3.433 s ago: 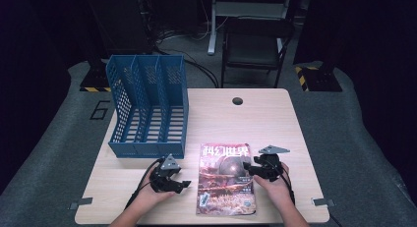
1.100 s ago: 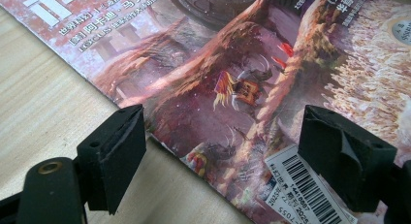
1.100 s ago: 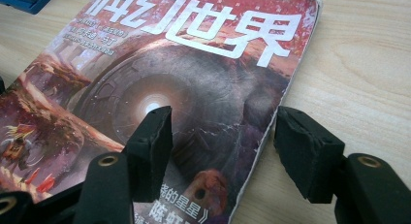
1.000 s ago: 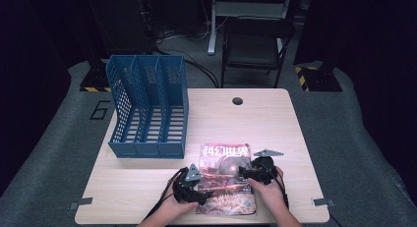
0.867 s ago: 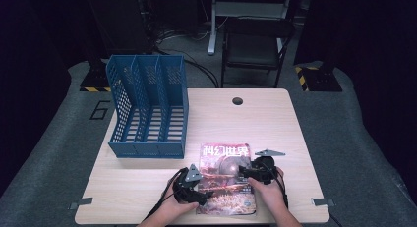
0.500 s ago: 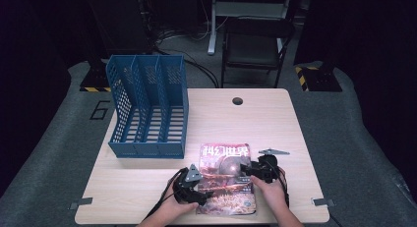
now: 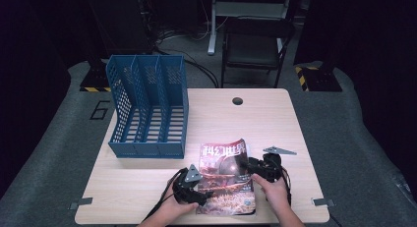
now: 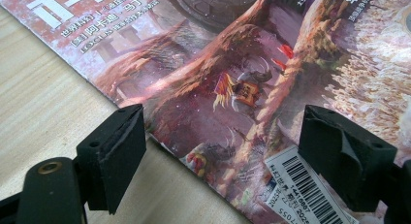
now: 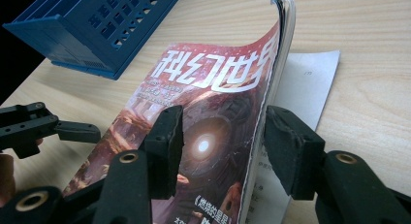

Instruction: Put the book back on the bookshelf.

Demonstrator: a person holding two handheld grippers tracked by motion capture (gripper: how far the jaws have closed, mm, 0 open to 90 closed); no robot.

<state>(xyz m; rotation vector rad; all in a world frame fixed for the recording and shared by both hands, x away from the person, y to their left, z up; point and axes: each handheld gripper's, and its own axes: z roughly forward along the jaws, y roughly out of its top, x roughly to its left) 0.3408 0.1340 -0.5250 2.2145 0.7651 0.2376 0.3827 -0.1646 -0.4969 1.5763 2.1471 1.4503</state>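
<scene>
Looking down from the high view, I see the magazine (image 7: pixel 226 175) lying in the lower centre of the frame, on the near part of the wooden table (image 7: pixel 265 119), with the blue file rack (image 7: pixel 147 109) standing well apart at the upper left. My left gripper (image 7: pixel 202 196) sits at the magazine's lower left edge; in the left gripper view its jaws stand apart over the cover's corner and the table, pressing on nothing. My right gripper (image 9: pixel 220 146) straddles the lifted right-hand edge of the magazine: one jaw lies over the cover, the other behind the raised pages, above a loose white page (image 9: pixel 310 78) lying flat. These jaws have just been closing with the page block between them; a gap remains, so no grasp is made.
</scene>
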